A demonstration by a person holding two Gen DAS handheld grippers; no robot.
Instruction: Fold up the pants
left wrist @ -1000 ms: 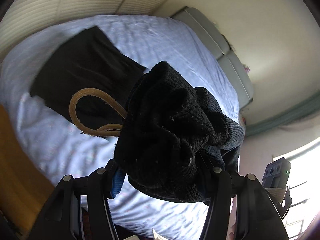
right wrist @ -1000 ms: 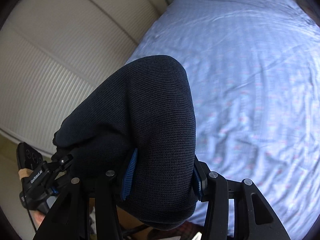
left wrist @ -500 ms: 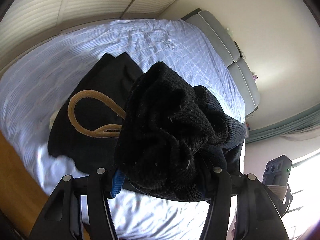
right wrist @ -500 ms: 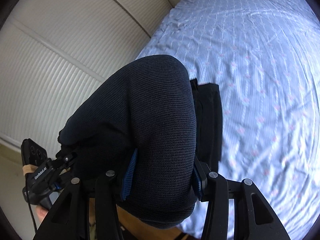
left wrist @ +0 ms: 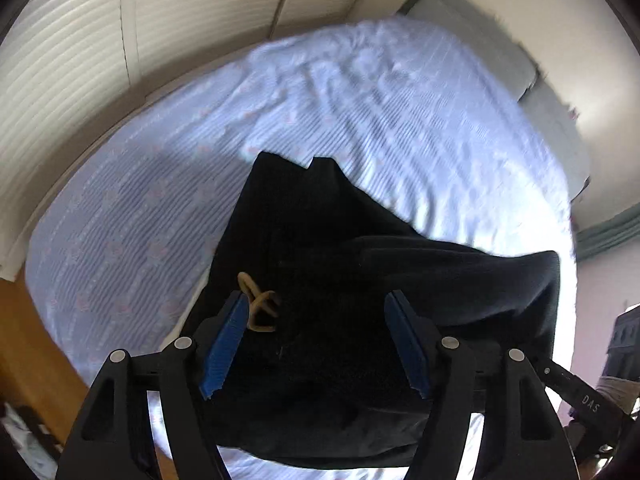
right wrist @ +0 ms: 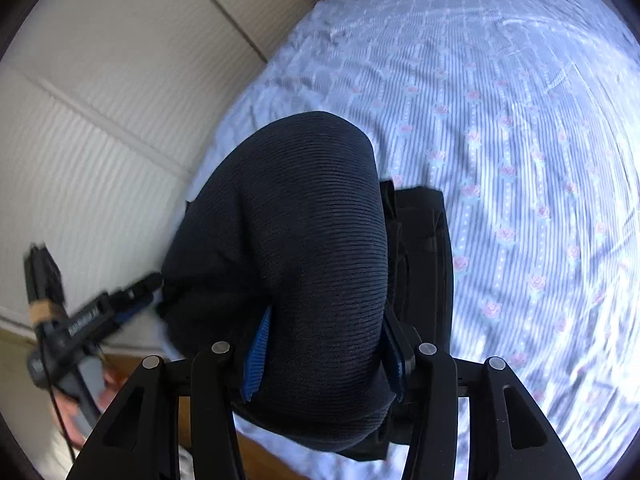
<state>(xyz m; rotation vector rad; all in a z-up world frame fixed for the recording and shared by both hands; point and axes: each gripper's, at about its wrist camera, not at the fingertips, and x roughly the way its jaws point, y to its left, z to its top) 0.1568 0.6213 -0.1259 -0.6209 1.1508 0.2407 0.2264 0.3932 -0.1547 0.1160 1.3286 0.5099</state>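
The dark knit pants lie on the pale blue bed sheet, folded over themselves, with a tan drawstring on top. My left gripper is open just above the waistband end, its blue pads apart and holding nothing. In the right wrist view my right gripper is shut on a thick bunched fold of the pants, held above the sheet. The left gripper shows at the left of that view.
A white ribbed wall panel runs beside the bed. A grey headboard cushion is at the far end. A wooden bed frame edge is at the lower left. A dark folded layer lies under the held fold.
My left gripper has opened and let go of the bunched cloth, which dropped onto the bed. Both grippers moved lower toward the sheet. The right gripper keeps its hold.
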